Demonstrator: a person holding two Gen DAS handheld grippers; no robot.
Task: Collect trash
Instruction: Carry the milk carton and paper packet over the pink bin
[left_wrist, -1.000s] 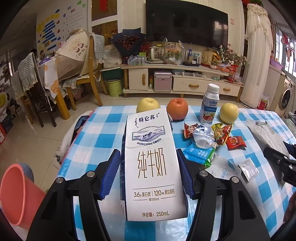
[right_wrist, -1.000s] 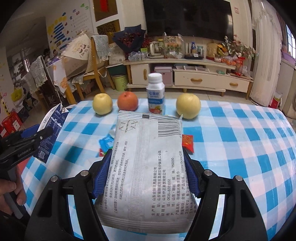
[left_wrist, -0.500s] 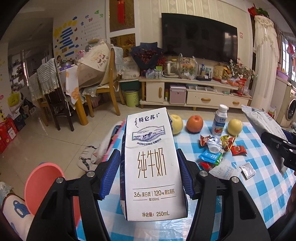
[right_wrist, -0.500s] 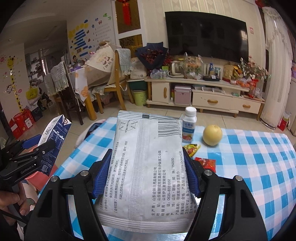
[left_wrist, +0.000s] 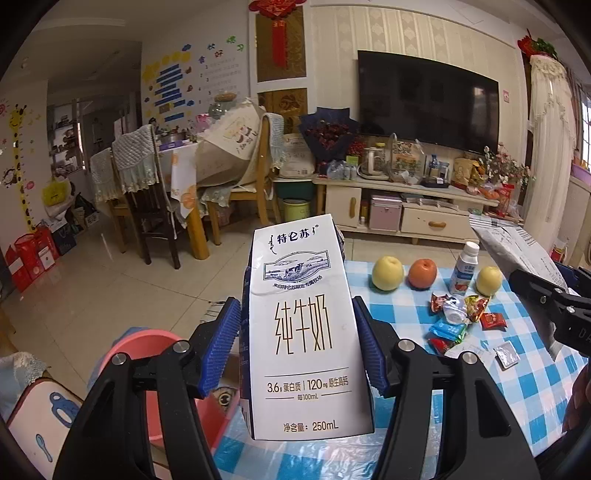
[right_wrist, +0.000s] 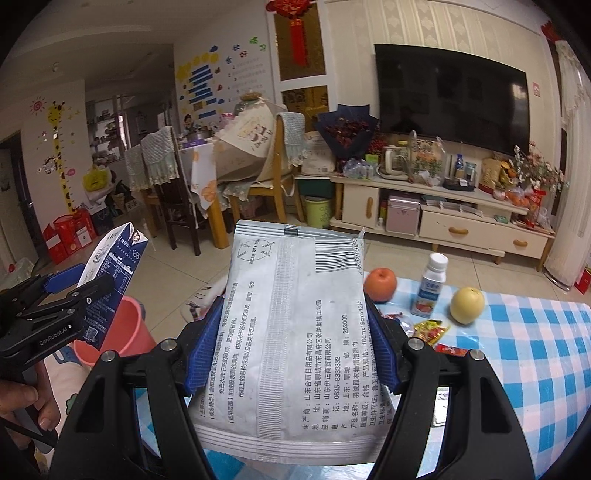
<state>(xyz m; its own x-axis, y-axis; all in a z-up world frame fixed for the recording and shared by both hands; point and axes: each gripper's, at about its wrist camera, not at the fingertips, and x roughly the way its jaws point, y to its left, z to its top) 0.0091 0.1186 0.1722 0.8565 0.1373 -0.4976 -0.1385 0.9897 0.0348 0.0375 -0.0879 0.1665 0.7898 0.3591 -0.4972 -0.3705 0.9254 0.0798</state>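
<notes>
**Both hands full above the counter's edge**

We saw the left gripper with its jaws closed on a white milk carton, held upright over the left edge of the checked counter. The right gripper had its jaws clamped on a flat grey wipes pouch. A pink bin stood on the floor just below the carton. On the counter lay loose snack wrappers, beyond them two yellow apples, an orange fruit and a small bottle.
</notes>
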